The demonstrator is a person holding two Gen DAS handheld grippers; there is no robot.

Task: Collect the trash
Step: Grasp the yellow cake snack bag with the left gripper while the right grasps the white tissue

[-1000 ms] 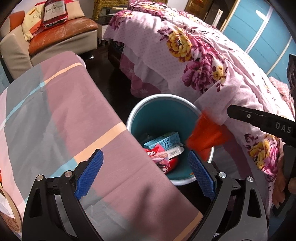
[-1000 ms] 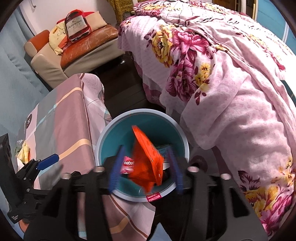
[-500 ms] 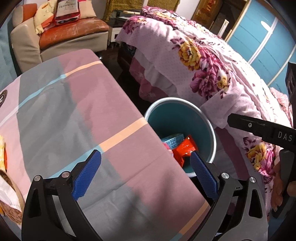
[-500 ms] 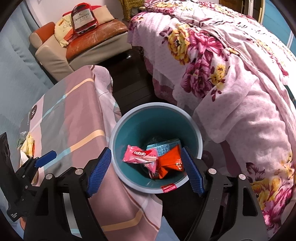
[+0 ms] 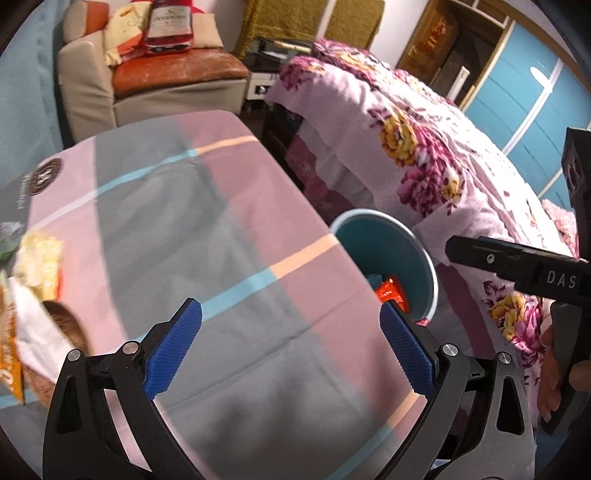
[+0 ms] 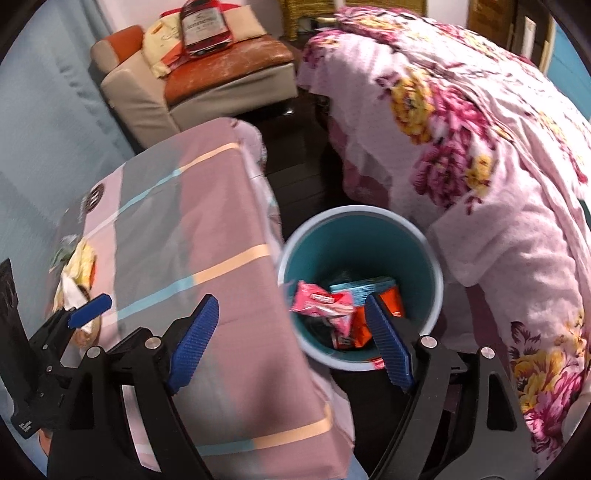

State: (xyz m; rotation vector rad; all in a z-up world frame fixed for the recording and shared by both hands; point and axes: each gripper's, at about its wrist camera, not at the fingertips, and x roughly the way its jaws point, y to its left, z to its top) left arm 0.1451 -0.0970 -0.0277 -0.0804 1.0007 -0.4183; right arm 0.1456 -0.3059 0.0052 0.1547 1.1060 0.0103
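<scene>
Both jaws spread wide, nothing held: left gripper [image 5: 290, 338] over striped tablecloth [image 5: 207, 229], right gripper [image 6: 291, 332] at bin [image 6: 424, 254] edge. Counted in bin: one orange wrapper [image 6: 393, 301], one pink packet [image 6: 321, 302] lying flat, long axis left-right, one blue box [image 6: 360, 286].

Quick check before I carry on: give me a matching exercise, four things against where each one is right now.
Things:
1. orange wrapper
2. bottle-print cushion
3. floral blanket
4. yellow wrapper

Places:
A. on the sofa
B. on the striped tablecloth
C. in the bin
D. draped over the bed

Pairs: 1-C, 2-A, 3-D, 4-B. The bin stands on the floor between the tablecloth and the bed; both hand-held grippers (left, right) are open and empty.
</scene>
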